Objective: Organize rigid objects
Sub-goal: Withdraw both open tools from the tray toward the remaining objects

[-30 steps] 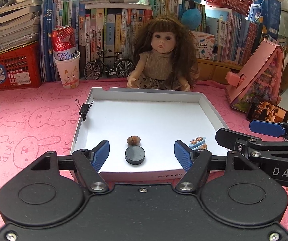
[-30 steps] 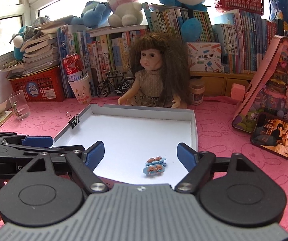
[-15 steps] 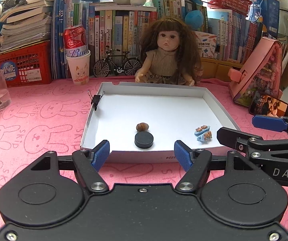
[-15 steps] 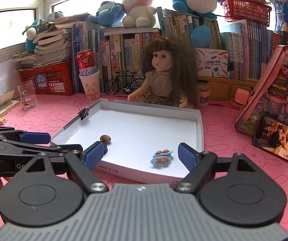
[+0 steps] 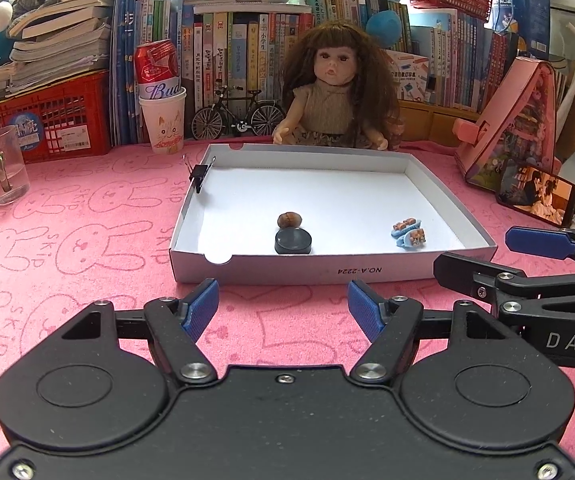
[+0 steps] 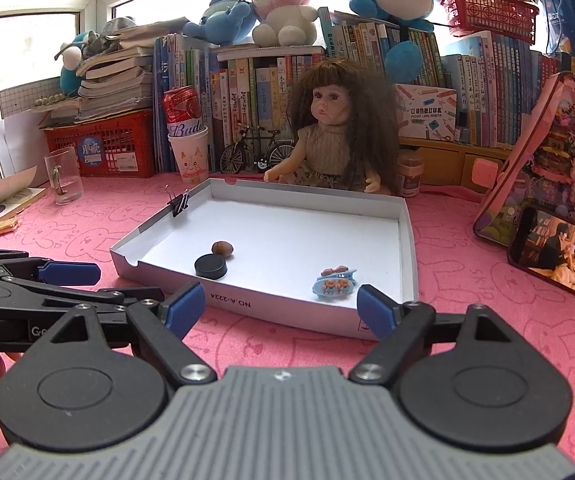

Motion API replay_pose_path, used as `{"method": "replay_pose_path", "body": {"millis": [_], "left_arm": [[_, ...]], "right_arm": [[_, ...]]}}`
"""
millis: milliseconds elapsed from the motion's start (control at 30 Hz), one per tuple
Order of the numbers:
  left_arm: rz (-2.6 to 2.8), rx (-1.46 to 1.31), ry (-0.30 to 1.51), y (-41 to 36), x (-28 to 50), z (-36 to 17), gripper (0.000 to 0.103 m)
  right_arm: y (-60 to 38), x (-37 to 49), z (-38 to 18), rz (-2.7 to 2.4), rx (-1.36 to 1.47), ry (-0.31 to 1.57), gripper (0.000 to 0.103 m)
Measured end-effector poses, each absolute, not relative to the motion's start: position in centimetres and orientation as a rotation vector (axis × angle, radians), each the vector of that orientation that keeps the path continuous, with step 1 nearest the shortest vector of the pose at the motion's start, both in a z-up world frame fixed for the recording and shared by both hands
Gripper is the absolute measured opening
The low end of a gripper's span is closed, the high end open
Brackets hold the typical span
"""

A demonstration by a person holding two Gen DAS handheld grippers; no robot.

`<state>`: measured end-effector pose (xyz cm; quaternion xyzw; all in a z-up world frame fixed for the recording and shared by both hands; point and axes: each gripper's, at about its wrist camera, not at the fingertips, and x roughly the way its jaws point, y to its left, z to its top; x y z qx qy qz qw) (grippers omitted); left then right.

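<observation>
White cardboard tray [image 5: 439, 200] is lying on the pink cloth [image 5: 87, 240] and is holding three small things: a black round puck [image 5: 293, 241] near the front wall, a brown nut [image 5: 289, 219] just behind it, and a blue hair clip [image 5: 408, 233] well apart to the right. A black binder clip [image 5: 199, 172] is gripping the tray's left wall. Both the left gripper [image 5: 282, 310] and the right gripper [image 6: 281, 307] are hovering before the tray with jaws spread wide, holding nothing. A doll [image 5: 337, 92] is sitting behind the tray.
</observation>
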<state>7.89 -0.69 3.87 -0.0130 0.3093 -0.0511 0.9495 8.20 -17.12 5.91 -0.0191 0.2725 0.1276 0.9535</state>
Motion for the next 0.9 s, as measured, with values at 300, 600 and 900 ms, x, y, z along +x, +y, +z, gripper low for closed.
{"method": "replay_pose_path", "body": {"millis": [300, 600, 900], "left_arm": [[-0.102, 0.001, 0.612, 0.0, 6.0, 2.6, 0.074], [-0.106, 0.029, 0.589, 1.4, 2.3, 2.2, 0.075], [-0.147, 0.031, 0.612, 2.3, -0.6, 1.2, 0.059]], "right_arm": [[-17.9, 7.1, 4.6, 0.249, 0.0, 0.577, 0.093], [-18.6, 4.4, 3.4, 0.239, -0.022, 0.592, 0.093], [-20.1, 1.8, 2.6, 0.2, 0.038, 0.636, 0.076]]}}
